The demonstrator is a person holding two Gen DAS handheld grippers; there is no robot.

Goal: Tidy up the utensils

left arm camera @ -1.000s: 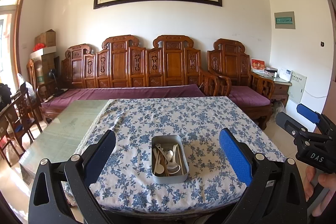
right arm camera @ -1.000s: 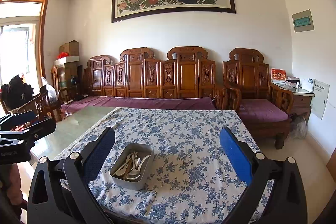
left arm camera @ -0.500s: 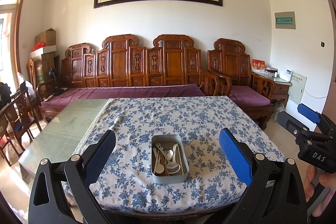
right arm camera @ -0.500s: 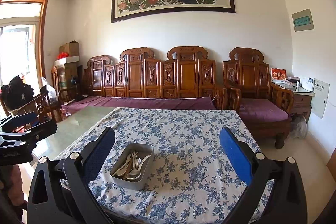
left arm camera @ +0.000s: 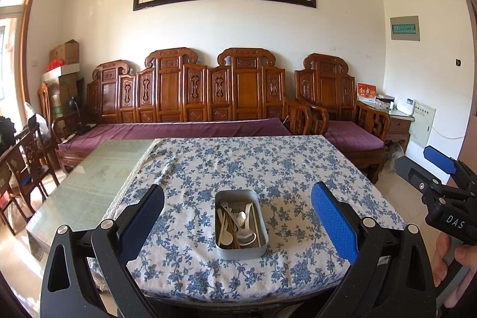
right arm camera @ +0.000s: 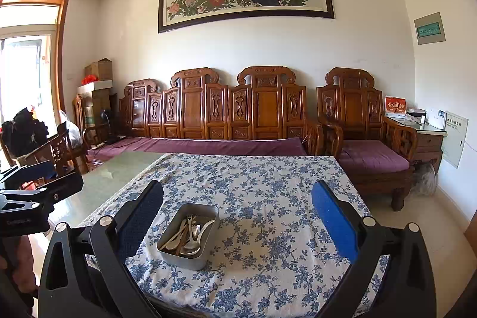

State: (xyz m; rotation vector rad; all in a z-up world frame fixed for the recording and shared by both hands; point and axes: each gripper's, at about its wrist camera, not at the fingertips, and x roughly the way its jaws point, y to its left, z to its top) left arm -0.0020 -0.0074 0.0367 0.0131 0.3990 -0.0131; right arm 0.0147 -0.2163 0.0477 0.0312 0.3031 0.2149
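Observation:
A grey metal tin (left arm camera: pixel 241 251) sits near the front edge of the floral tablecloth (left arm camera: pixel 238 166), holding spoons, a fork and chopsticks (left arm camera: pixel 235 222) jumbled together. My left gripper (left arm camera: pixel 237 216) hangs open in front of the tin, short of the table, nothing between its fingers. In the right wrist view the same tin (right arm camera: pixel 187 257) lies to the lower left, and my right gripper (right arm camera: pixel 237 216) is open and holds nothing, to the right of the tin. The right gripper (left arm camera: pixel 432 172) also shows at the left wrist view's right edge, held by a hand (left arm camera: pixel 456 261).
The table's left part is bare green glass (left arm camera: pixel 98 172). A carved wooden sofa (left arm camera: pixel 208 97) with purple cushions stands behind the table, an armchair (left arm camera: pixel 342 109) to its right. Wooden chairs (left arm camera: pixel 21 163) stand at the left. White floor tiles (right arm camera: pixel 432 231) lie to the right.
Both views have shifted only slightly; the right gripper seen at the left view's edge has drifted a little down. Both stay open and nothing in the tin has moved.

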